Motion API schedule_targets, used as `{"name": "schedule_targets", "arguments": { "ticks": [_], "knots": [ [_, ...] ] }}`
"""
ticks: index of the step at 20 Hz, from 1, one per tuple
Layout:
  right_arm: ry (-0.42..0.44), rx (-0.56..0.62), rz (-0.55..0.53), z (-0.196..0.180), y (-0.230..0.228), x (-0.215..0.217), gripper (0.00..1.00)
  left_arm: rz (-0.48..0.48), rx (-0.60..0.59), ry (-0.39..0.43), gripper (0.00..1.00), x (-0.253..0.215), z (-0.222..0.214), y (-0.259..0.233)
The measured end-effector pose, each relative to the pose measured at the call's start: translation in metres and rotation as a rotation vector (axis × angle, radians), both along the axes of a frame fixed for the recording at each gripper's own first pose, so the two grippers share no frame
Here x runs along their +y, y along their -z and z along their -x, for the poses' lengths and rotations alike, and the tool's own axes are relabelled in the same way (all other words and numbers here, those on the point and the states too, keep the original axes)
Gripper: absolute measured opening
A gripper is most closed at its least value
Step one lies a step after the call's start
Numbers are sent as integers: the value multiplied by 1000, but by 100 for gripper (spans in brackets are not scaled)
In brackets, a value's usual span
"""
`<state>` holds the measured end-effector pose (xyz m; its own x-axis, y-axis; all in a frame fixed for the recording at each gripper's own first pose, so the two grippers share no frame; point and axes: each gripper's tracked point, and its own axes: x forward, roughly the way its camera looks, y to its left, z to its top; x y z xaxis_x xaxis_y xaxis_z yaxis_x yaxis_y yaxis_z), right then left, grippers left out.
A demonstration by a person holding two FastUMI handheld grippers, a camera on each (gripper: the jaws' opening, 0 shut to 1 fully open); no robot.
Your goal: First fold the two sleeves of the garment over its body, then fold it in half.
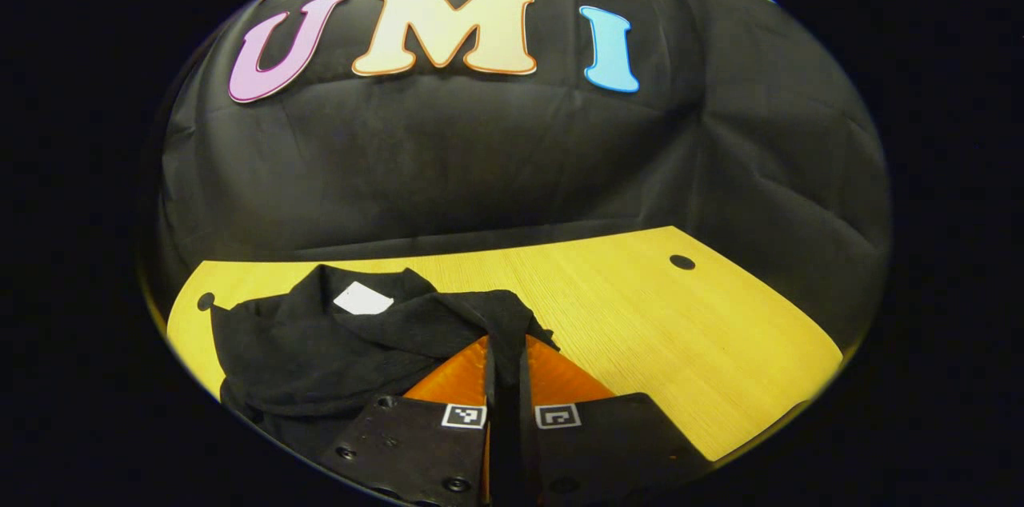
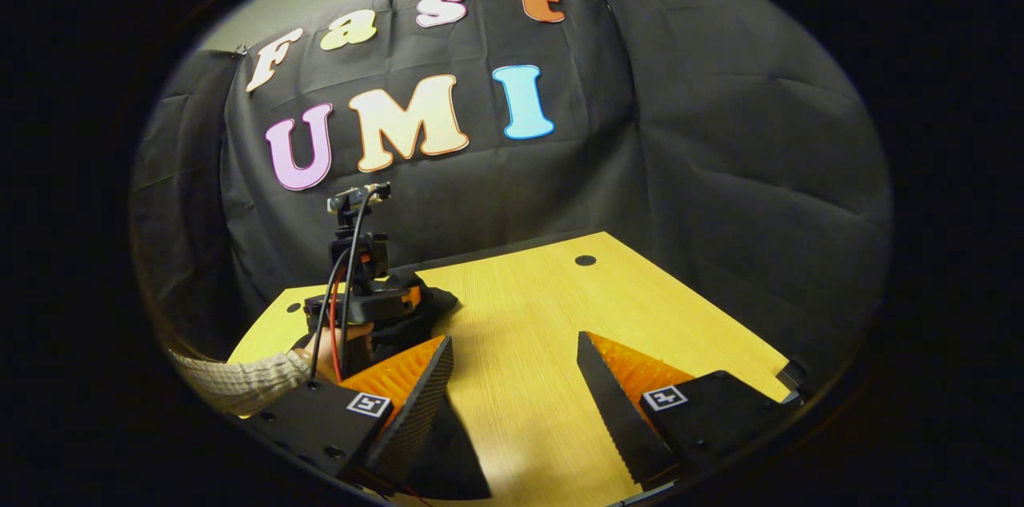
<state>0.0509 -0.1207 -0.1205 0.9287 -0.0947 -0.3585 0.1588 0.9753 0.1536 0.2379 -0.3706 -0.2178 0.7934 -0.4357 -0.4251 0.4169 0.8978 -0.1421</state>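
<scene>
You are pinching the black garment (image 1: 336,347) in your left gripper (image 1: 504,379) to fold it, while your right gripper (image 2: 512,379) is waiting with jaws apart above the surface (image 2: 544,315).

Black garment (image 1: 320,347) with white tag (image 1: 362,299); yellow wood-grain table (image 1: 680,323).

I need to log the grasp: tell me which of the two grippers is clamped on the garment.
The left gripper: its fingers are closed together with a fold of the black garment pinched between them. The right gripper hangs wide open over bare table.
</scene>
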Motion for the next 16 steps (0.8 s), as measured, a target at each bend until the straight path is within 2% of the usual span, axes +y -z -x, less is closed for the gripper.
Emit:
{"name": "schedule_targets", "arguments": {
  "ticks": [2, 5, 6, 7, 11, 16],
  "knots": [
    [-4, 3, 6, 2, 3, -1, 98, 50, 12, 27, 12, -10, 6, -6],
    [-11, 12, -9, 6, 8, 3, 98, 74, -1, 52, 80, -16, 13, -21],
    [-14, 9, -10, 7, 8, 4, 98, 75, -18, 47, 89, -14, 15, -28],
    [-20, 10, -10, 7, 10, 7, 98, 84, -39, 41, 94, -10, 15, -37],
    [-55, 9, -5, 9, 12, 19, 98, 118, -139, -2, 94, 28, 22, -85],
    [-133, 6, -3, 11, 19, 46, 98, 93, -305, -105, 95, 124, 35, -139]
  ]
}}
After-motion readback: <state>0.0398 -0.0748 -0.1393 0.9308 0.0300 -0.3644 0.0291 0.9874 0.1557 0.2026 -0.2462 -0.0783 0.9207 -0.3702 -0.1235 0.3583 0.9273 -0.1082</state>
